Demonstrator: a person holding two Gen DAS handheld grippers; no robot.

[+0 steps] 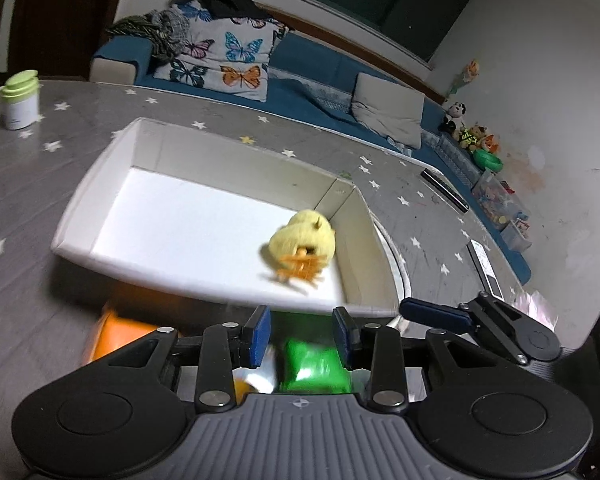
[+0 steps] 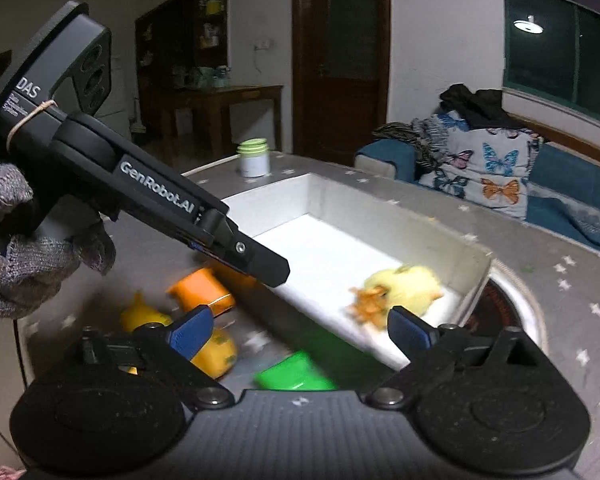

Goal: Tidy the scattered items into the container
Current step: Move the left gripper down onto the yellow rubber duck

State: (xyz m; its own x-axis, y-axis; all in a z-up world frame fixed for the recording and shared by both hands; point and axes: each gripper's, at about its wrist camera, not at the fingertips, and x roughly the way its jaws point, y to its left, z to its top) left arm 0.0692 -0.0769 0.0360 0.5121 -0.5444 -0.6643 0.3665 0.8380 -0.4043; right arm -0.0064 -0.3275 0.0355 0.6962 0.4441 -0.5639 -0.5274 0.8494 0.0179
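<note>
A white box (image 1: 100, 204) stands on the star-patterned table. A yellow plush duck (image 1: 304, 240) with orange feet lies in the box's near right corner (image 2: 408, 286). My right gripper (image 2: 302, 332) is wide open just in front of the duck, with nothing between its pads. My left gripper (image 1: 302, 332) hovers over the box's front edge with its pads apart and nothing pressed between them. It shows side-on in the right wrist view (image 2: 280, 272). On the table before the box lie a green packet (image 1: 312, 368) (image 2: 296, 376), an orange packet (image 2: 202, 292) and two yellow items (image 2: 216, 354).
A white jar with a green lid (image 1: 20, 100) stands beyond the box. A black remote (image 1: 444, 190) and a flat white device (image 1: 484, 268) lie at the right. A round plate (image 2: 512, 300) sits partly under the box. A gloved hand (image 2: 20, 272) holds the left gripper. A blue sofa runs behind the table.
</note>
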